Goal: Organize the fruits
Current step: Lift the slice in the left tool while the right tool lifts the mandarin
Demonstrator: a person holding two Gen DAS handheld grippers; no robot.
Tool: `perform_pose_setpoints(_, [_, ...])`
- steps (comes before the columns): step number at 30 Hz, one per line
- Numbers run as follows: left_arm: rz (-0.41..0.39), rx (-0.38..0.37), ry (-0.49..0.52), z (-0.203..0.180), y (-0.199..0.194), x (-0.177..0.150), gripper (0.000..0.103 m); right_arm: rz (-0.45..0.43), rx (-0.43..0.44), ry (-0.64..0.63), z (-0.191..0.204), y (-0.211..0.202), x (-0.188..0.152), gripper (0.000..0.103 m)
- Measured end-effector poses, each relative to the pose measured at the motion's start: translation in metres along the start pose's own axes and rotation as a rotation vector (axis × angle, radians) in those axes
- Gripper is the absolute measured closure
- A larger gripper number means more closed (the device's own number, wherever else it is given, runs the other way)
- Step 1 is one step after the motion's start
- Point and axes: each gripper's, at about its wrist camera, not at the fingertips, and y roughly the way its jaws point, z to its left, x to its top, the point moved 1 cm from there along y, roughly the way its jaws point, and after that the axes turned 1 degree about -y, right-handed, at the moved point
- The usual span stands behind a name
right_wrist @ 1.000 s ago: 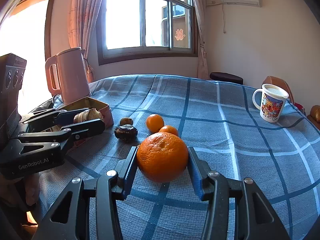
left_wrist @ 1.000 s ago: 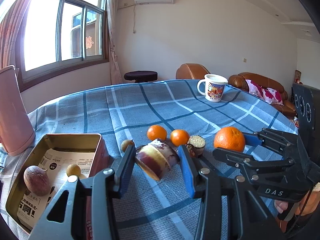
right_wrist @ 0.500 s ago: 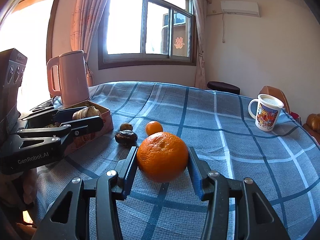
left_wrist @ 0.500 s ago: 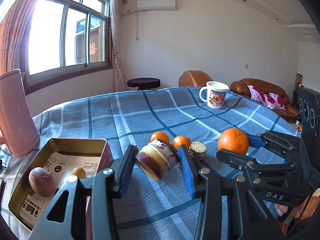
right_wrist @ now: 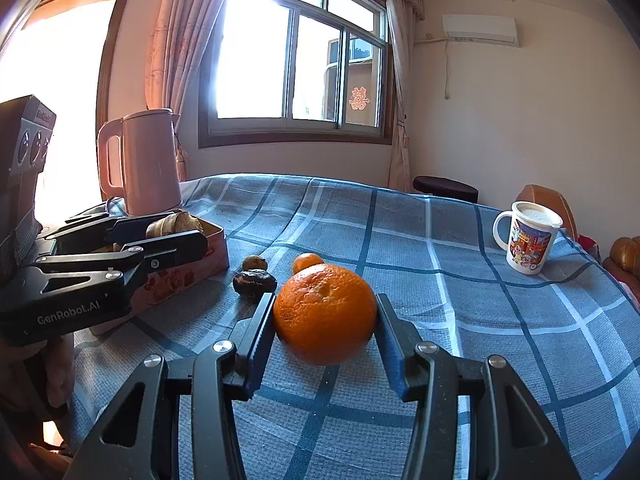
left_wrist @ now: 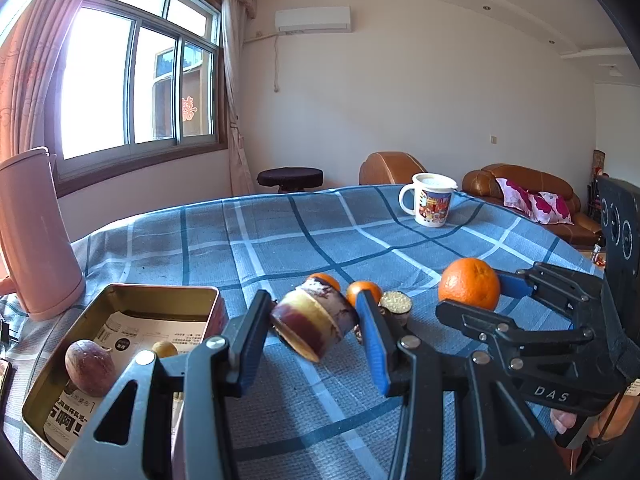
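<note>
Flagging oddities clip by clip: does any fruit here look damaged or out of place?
Yes. The left gripper holds a cut purple-skinned fruit piece, tilted with its yellowish face exposed. On the blue checked tablecloth lies a dark, shrivelled fruit.

Left gripper raised above the table, fingers clamped on a cut purple-and-cream fruit piece — right gripper alongside, level, jaws closed on a large orange, person's fingers partly visible under each handle.
</note>
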Motion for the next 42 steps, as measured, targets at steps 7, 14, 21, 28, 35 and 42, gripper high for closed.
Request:
perform_pose_setpoints(7, [-0.025, 0.005, 0.001, 0.001, -0.005, 0.0, 0.057, -0.022, -0.004, -0.008, 0.001, -0.005, 0.0, 0.053])
perform_pose_setpoints(14, [-0.046, 0.01, -0.002, 0.002, -0.008, 0.0, 0.057, -0.048, -0.009, -0.019, 0.004, -0.01, -0.001, 0.053])
perform_pose_setpoints(21, [-0.069, 0.014, 0.001, 0.001, -0.012, 0.0, 0.057, -0.072, -0.009, -0.028, 0.005, -0.014, 0.0, 0.053])
perform_pose_setpoints(28, [-0.084, 0.024, 0.0, 0.001, -0.015, 0.001, 0.057, -0.092, -0.014, -0.032, 0.007, -0.017, 0.0, 0.053])
perform_pose_setpoints(35, [-0.104, 0.042, 0.002, 0.001, -0.019, 0.0, 0.057, -0.109, -0.017, -0.044, 0.01, -0.02, -0.001, 0.053])
perform_pose_setpoints(42, [-0.12, 0.053, 0.0, 0.002, -0.021, 0.0, 0.057, -0.125, -0.016, -0.053, 0.013, -0.023, 0.0, 0.053])
